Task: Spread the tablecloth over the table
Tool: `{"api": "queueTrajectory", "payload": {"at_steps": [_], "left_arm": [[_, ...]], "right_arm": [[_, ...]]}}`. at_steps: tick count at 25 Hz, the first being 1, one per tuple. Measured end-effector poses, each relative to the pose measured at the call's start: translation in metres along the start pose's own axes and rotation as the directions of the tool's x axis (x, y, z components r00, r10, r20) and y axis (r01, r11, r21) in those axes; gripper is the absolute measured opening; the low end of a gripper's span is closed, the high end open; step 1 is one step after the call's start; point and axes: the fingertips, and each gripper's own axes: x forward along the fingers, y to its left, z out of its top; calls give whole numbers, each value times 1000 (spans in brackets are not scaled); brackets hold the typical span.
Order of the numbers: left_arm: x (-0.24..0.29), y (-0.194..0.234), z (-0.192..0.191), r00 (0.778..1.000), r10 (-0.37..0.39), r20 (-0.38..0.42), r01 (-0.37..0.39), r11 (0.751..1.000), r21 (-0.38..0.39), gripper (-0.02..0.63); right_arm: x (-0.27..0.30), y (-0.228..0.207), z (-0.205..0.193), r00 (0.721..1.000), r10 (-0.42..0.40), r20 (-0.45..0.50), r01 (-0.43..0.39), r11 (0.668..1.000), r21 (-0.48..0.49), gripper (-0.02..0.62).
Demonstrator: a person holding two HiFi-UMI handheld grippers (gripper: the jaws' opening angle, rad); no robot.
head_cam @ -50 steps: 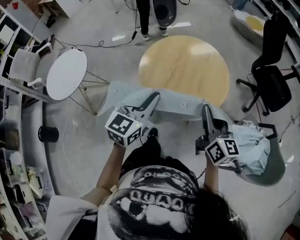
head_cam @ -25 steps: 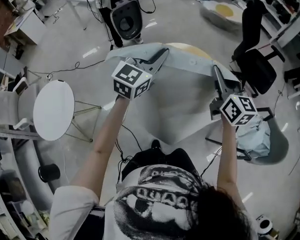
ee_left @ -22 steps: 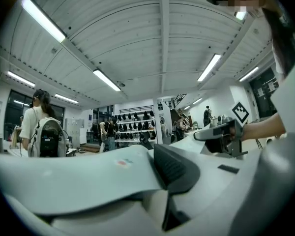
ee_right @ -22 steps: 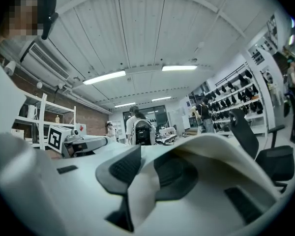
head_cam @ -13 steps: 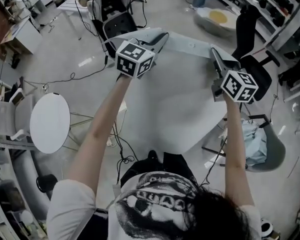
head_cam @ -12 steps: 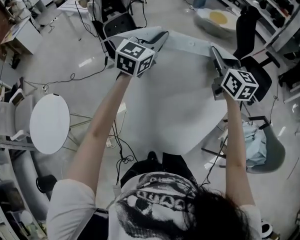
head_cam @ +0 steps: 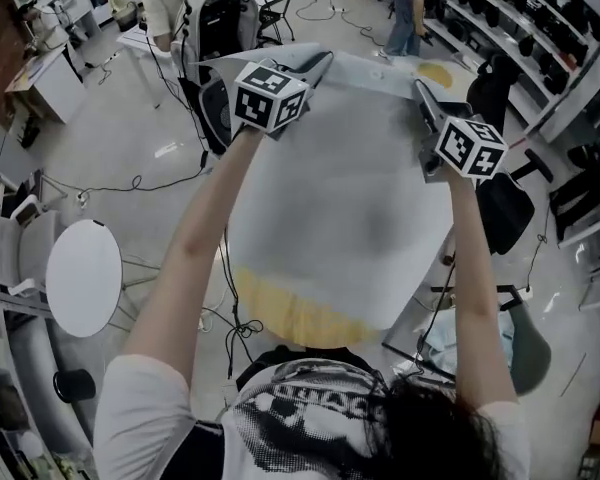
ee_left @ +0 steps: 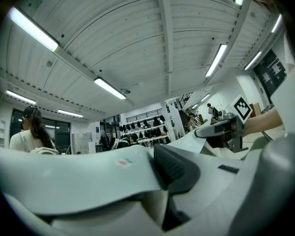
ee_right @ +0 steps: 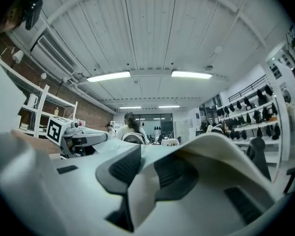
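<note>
Tablecloth [head_cam: 345, 203] edge clamped in L gripper [head_cam: 321, 61], R gripper [head_cam: 420, 90], table [head_cam: 290, 314] rim bare

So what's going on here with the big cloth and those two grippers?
A person holds a pale tablecloth up by its far edge, with the left gripper clamped on one end of that edge and the right gripper on the other. The cloth is spread out in the air over a round wooden table, whose near rim shows below it. It does not seem to be laid flat yet.
</note>
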Motion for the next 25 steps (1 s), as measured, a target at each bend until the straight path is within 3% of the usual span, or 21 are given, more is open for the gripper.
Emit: {"api": "queueTrajectory", "payload": {"at_steps": [7,13,17,25], "left_arm": [[53,43,83,990,72,125,-78,996,42,74],[54,61,115,969,99,225,-103,995,3,74],[53,55,107,971,84,222,-80,996,-26,74],[35,32,56,988,58,141,-49,997,-61,74]], "right_arm": [[43,-40,104,994,17,105,3,982,-186,84],[50,-33,149,983,39,180,19,949,-314,83],[44,-35,138,983,45,180,5,963,-269,83],[28,-26,75,994,23,106,-7,989,-148,83]]}}
